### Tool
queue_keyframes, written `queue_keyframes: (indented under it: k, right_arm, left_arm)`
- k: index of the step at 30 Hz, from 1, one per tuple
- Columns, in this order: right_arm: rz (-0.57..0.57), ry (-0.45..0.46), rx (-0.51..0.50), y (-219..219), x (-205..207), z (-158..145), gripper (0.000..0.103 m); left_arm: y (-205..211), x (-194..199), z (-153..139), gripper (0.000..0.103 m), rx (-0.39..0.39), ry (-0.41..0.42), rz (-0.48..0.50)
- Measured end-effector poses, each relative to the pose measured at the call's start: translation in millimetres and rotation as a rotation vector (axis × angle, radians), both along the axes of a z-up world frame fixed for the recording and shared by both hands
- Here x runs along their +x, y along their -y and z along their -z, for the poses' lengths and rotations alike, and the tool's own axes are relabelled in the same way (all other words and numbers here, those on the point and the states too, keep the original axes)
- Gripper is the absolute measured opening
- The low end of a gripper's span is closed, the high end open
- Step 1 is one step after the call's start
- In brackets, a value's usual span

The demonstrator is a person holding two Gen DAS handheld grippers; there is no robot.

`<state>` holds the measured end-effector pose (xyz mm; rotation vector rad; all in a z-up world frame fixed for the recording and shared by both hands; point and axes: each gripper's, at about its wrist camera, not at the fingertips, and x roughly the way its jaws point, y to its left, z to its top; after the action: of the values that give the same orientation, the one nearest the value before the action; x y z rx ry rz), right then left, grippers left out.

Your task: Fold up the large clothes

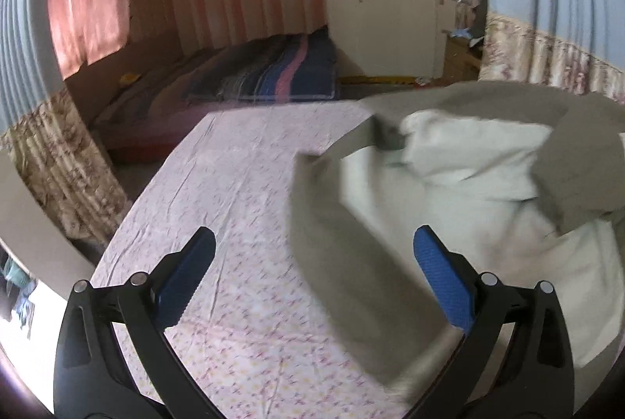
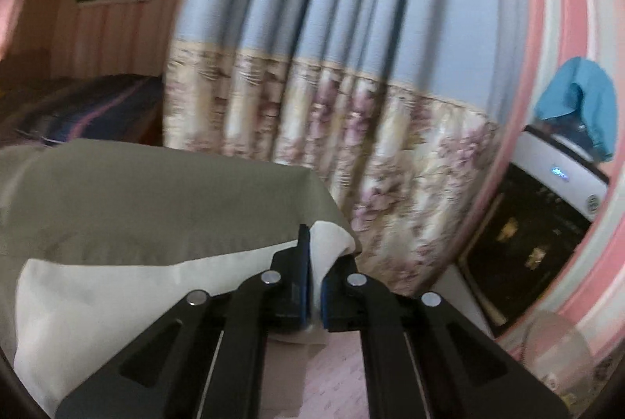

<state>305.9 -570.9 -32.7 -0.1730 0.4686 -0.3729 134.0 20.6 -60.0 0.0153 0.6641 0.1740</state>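
Observation:
A large olive-grey garment (image 1: 343, 247) with a cream-white lining (image 1: 468, 161) lies rumpled on the right half of a bed under a pink flowered sheet (image 1: 234, 184). My left gripper (image 1: 312, 262) hovers open above the sheet, its blue pads wide apart and the garment's left edge lying between them untouched. In the right wrist view my right gripper (image 2: 314, 262) is shut on a corner of the garment (image 2: 156, 200), with the white lining (image 2: 328, 239) pinched between its pads and lifted off the bed.
A blue curtain with a flowered lower band (image 2: 351, 106) hangs close behind the bed. A low bed with a striped blanket (image 1: 273, 71) lies beyond. A white appliance draped with a blue cloth (image 2: 574, 149) stands at the right, with a fan (image 2: 562, 348) below it.

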Motion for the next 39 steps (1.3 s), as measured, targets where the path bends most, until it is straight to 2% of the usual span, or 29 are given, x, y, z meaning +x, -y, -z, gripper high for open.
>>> queue_keyframes:
  k: [2,3,5,6,7,9,12,16,19,21,23,27,30,31,33,34,39]
  right_arm:
    - [0.006,-0.088,-0.019,-1,15,15,0.006]
    - [0.0,-0.117,-0.011,-1,17,20,0.01]
    - [-0.02,-0.137,0.005,-5,8,26,0.043]
    - [-0.046,-0.136,0.035,-6,-1,27,0.075]
    - [-0.067,-0.131,0.072,-4,-8,27,0.085]
    - [-0.074,-0.1,0.13,-3,-33,28,0.085]
    - [-0.09,-0.088,0.148,-9,-67,33,0.085]
    - [-0.108,-0.026,0.169,-17,-110,26,0.086]
    - [-0.187,-0.003,0.263,-27,-137,20,0.089]
    - [-0.274,-0.043,0.286,-48,-148,24,0.091]
    - [-0.308,-0.105,0.267,-65,-150,34,0.091]
    - [-0.319,-0.188,0.242,-86,-148,54,0.091]
    - [-0.316,-0.202,0.262,-92,-147,63,0.091]
    - [-0.322,-0.207,0.269,-97,-152,65,0.091]
    - [-0.323,-0.227,0.286,-102,-150,70,0.091]
    - [-0.324,-0.23,0.293,-103,-151,71,0.091]
    - [-0.342,-0.229,0.314,-104,-150,72,0.091]
  left_arm:
    - [-7,1,10,0.1,-0.014,-0.022,-0.008]
    - [-8,2,14,0.1,-0.022,-0.028,-0.005]
    - [-12,7,23,0.1,-0.009,-0.046,-0.011]
    - [-14,10,28,0.1,-0.013,-0.054,-0.012]
    - [-16,16,34,0.1,-0.021,-0.067,-0.012]
    - [-21,24,40,0.1,-0.014,-0.082,-0.023]
    - [-23,38,50,0.1,0.005,-0.109,-0.017]
    - [-16,50,65,0.1,-0.029,-0.133,0.017]
    - [-9,48,79,0.1,-0.059,-0.161,0.035]
    - [-7,46,86,0.1,-0.115,-0.164,0.046]
    - [-8,47,92,0.1,-0.156,-0.183,0.036]
    - [-4,57,104,0.099,-0.172,-0.227,0.072]
    - [5,65,107,0.076,-0.178,-0.232,0.142]
    - [9,66,106,0.049,-0.172,-0.218,0.162]
    - [13,66,105,0.009,-0.194,-0.206,0.191]
    - [14,65,104,0.003,-0.237,-0.195,0.199]
    - [13,33,85,0.002,-0.274,-0.099,0.188]
